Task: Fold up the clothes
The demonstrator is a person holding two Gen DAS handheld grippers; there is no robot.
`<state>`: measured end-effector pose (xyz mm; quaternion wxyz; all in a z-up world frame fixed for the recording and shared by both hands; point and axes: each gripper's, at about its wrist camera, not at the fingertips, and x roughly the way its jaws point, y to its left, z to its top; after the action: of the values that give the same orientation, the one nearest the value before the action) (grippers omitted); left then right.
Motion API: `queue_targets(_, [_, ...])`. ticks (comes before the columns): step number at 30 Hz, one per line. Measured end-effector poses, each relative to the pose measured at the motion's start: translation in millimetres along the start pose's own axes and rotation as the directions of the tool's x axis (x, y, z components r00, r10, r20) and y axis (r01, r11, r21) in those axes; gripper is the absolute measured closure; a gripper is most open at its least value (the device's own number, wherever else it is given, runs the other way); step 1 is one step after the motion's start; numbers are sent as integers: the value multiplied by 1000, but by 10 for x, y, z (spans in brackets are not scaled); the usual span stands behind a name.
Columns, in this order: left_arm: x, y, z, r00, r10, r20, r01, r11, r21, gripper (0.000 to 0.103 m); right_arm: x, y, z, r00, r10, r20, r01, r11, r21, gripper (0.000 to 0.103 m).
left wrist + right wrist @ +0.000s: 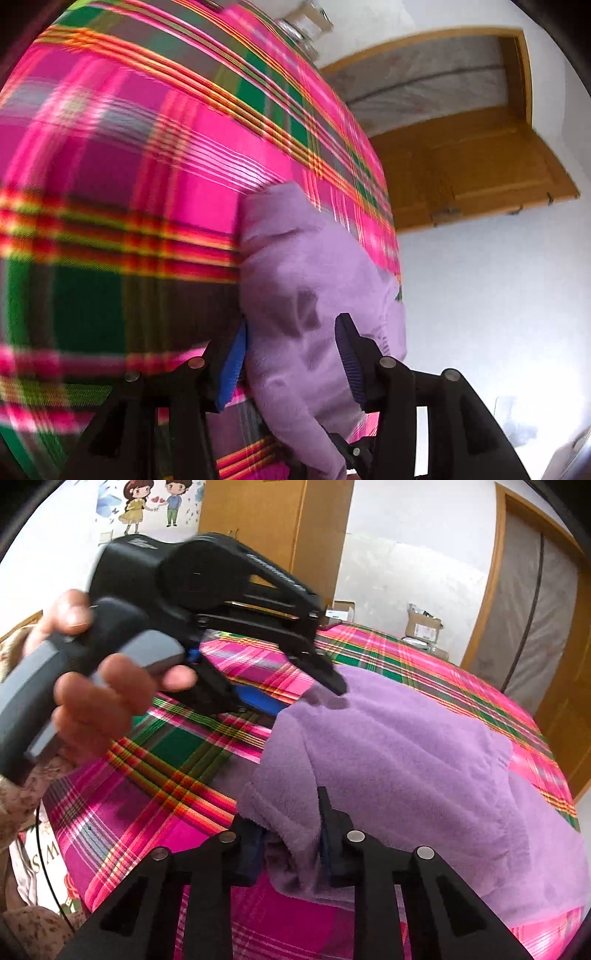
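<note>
so the fuzzy purple fleece garment (pixel 406 760) is lying on the pink plaid bedsheet (pixel 147 775), right hand-held gripper (pixel 291 834) pinching its near edge, left hand-held gripper (pixel 306 698) spread open at its far corner

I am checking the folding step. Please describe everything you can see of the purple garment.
The purple garment is a soft, fleecy, lilac piece, partly folded into layers, lying on the pink-and-green plaid sheet. The right gripper is closed on its near folded edge, the cloth bunched between the fingers. The left gripper is open at the far corner, cloth between its fingers but not pinched. What kind of garment it is cannot be told.
</note>
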<state>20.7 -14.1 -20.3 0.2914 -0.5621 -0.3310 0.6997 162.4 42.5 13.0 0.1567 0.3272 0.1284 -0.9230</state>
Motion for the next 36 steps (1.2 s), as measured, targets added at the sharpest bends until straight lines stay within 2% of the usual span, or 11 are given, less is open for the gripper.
queue_targets(5, [119, -17, 132, 1000, 2, -12, -3, 1000, -20, 55, -62, -36, 9, 1000, 15, 17, -15, 1000, 16, 82])
queue_targets(8, [224, -11, 257, 999, -27, -26, 25, 999, -42, 55, -87, -50, 31, 1000, 20, 23, -20, 1000, 22, 82])
queue_targets(10, [280, 24, 349, 998, -53, -34, 50, 996, -74, 61, -87, -59, 60, 999, 21, 25, -22, 999, 26, 83])
queue_targets(12, [308, 70, 403, 998, -63, -26, 61, 993, -99, 79, -87, -67, 89, 999, 22, 27, -23, 999, 31, 83])
queue_targets(15, [316, 78, 419, 998, -69, -4, 69, 995, -75, 87, -90, -31, 117, 1000, 16, 27, -17, 999, 28, 84])
queue_targets(18, [244, -4, 422, 998, -61, 31, 62, 998, -23, 89, -99, 14, 164, 999, 10, 31, -11, 1000, 29, 85])
queue_targets(22, [-41, 0, 391, 996, -56, 74, 56, 998, 8, 89, -132, 95, 267, 999, -9, 52, 9, 1000, 10, 85])
queue_targets(26, [-337, 155, 329, 993, -47, 104, 48, 999, -3, 89, -154, 248, 364, 998, 22, 66, -20, 999, -25, 85])
queue_targets(29, [-683, 392, 204, 991, -25, 132, 27, 1000, -12, 89, -135, 382, 431, 996, 63, 68, -59, 997, -59, 85])
queue_targets(36, [-1201, 761, 62, 981, 47, 187, -38, 998, -54, 89, -55, 758, 582, 983, 177, 57, -168, 976, -136, 85])
